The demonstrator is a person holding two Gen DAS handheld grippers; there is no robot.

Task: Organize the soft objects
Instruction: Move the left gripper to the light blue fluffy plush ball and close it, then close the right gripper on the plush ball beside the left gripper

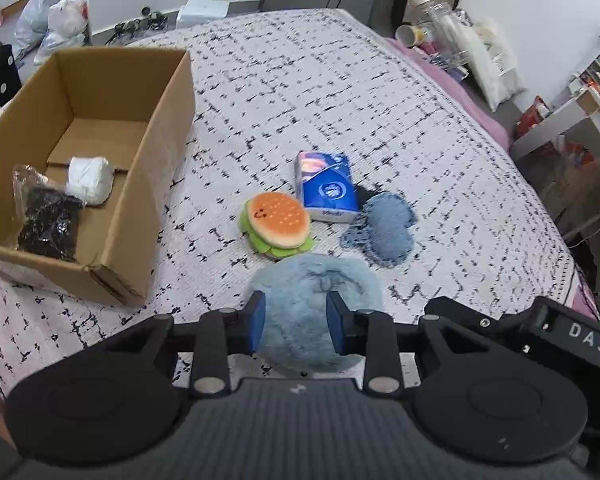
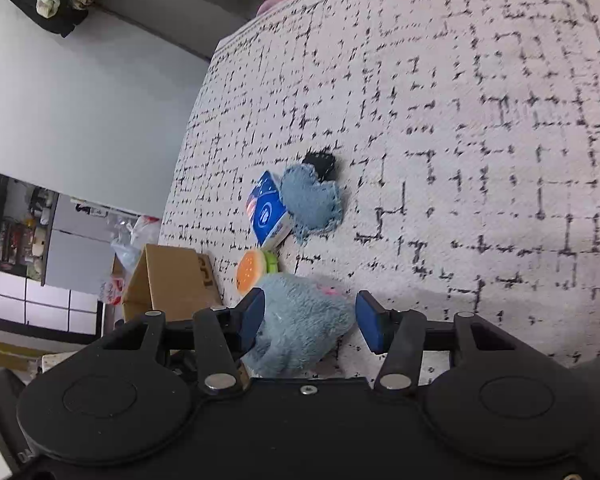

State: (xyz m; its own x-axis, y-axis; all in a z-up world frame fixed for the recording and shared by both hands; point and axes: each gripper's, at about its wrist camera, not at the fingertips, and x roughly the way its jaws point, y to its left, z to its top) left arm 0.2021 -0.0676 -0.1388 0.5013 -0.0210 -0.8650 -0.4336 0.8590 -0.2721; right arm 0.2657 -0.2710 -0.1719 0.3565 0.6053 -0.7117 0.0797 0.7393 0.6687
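A fluffy light-blue plush (image 1: pixel 314 304) lies on the patterned bed cover, and my left gripper (image 1: pixel 296 322) is shut on it with its blue pads pressed into the fur. The same plush (image 2: pixel 300 320) lies between the fingers of my right gripper (image 2: pixel 310 320), which is open with a gap on the right side. A burger plush (image 1: pixel 278 224), a blue tissue pack (image 1: pixel 326 186) and a denim-blue cloth piece (image 1: pixel 382 226) lie just beyond. An open cardboard box (image 1: pixel 140 208) stands at the left, holding a white soft bundle (image 1: pixel 90 180) and a bagged black item (image 1: pixel 48 220).
The bed cover (image 1: pixel 300 92) stretches far ahead. A small black object (image 2: pixel 320 164) lies behind the denim piece. Bottles and clutter (image 1: pixel 440 28) crowd the far right beyond the bed edge. Plastic bags (image 1: pixel 56 24) sit on the floor at the far left.
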